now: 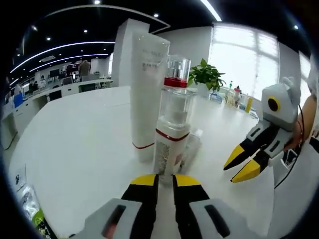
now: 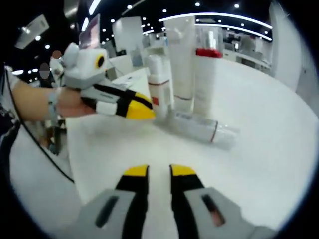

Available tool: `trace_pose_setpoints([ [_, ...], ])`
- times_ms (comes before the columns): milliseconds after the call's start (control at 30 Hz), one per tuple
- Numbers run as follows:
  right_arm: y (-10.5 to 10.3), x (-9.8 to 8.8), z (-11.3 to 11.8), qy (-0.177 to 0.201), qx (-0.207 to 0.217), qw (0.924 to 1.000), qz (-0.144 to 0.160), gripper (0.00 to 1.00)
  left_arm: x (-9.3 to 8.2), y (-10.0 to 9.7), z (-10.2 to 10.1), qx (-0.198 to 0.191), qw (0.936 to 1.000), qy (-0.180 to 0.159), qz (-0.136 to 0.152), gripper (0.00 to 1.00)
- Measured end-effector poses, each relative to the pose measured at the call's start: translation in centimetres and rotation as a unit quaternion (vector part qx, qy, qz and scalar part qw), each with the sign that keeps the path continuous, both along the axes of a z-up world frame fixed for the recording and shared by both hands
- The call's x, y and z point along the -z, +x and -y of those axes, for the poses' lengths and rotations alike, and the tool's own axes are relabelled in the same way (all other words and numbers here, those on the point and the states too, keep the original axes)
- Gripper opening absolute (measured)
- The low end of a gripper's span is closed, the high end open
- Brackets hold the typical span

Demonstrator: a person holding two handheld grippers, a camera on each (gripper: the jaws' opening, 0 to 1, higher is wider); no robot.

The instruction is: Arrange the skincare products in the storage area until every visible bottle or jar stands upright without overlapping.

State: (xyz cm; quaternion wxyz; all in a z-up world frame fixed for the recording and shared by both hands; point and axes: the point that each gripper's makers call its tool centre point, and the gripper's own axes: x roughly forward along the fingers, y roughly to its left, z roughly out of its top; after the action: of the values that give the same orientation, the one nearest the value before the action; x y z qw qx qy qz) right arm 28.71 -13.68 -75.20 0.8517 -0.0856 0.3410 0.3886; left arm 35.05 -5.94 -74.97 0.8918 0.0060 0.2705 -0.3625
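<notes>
One fallen bottle (image 2: 199,128), label unreadable.

— Report on the products?
— Four, grouped close together on the white table (image 2: 279,144). A tall white tube (image 1: 148,94) stands upright on its cap, a red band near its base. Just beside it, a white bottle (image 1: 171,137) with a red ring and clear cap stands upright.
— The others?
— A bottle with a red collar (image 1: 177,73) stands behind them. A clear-capped bottle (image 2: 199,128) lies on its side in front of the standing ones, near their bases; contact cannot be told.
</notes>
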Motion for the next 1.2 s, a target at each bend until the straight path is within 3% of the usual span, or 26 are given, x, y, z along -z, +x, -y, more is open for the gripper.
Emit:
trace_pose_setpoints([
  [867,0.1,0.0,1.6,-0.016,0.009,0.9998,0.005,0.15,0.0,0.9,1.1,0.043,0.9991,0.008,0.001,0.13],
  [1200,2.7,-1.5,3.3,-0.015,0.031,0.9986,0.041,0.18,-0.1,-0.2,0.0,0.023,0.9996,-0.007,-0.014,0.19],
])
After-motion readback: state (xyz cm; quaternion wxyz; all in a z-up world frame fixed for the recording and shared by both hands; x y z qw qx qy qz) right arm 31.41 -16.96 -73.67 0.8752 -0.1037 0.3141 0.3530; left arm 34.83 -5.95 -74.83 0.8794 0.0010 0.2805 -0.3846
